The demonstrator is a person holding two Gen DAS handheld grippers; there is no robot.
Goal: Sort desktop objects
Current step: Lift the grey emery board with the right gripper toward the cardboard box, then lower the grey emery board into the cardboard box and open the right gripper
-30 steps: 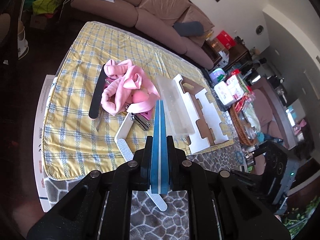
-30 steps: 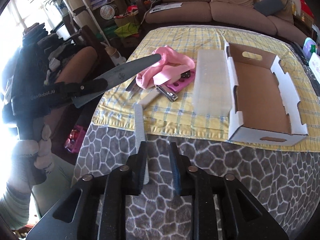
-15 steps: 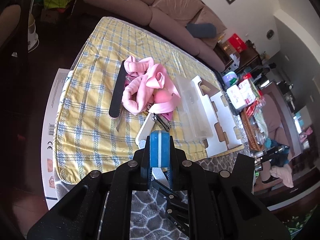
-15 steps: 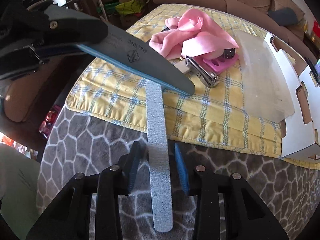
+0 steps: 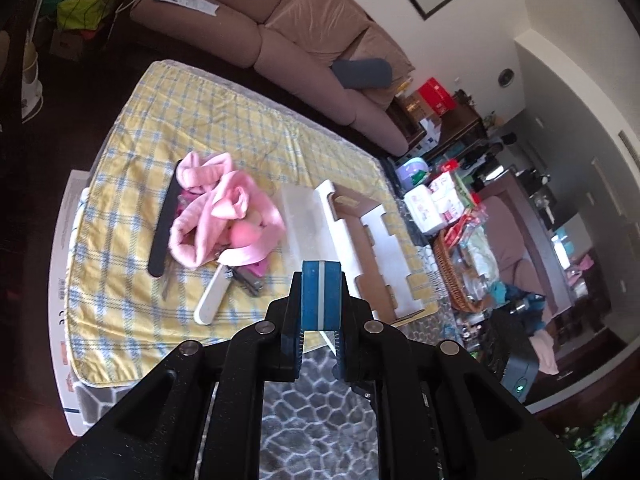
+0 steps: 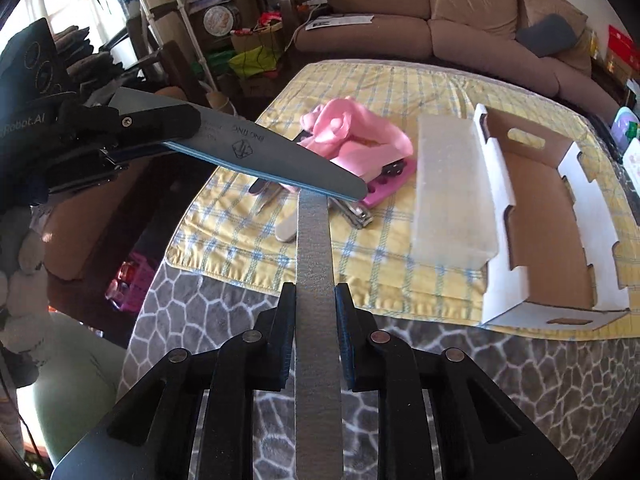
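Observation:
My left gripper [image 5: 319, 320] is shut on a thick blue nail buffer [image 5: 321, 295], held in the air; in the right wrist view the buffer [image 6: 276, 160] juts in from the left. My right gripper [image 6: 315, 312] is shut on a long grey nail file [image 6: 314, 272], lifted off the table and pointing at the pile. On the yellow checked cloth [image 5: 132, 280] lie a pink headband [image 5: 220, 216], a black file [image 5: 164, 224], a white file [image 5: 212, 296], nail clippers [image 6: 358, 216] and a pink toe separator [image 6: 386, 188].
A clear plastic box [image 6: 452, 188] lies beside an open cardboard tray [image 6: 540, 220] on the right of the cloth. The near table [image 6: 500, 380] has a grey stone pattern. A sofa [image 6: 440, 20] stands behind, and a cluttered side table [image 5: 452, 216] beyond the tray.
My right gripper closed on the grey file and lifted it off the table. My left gripper rose and tilted with the blue buffer.

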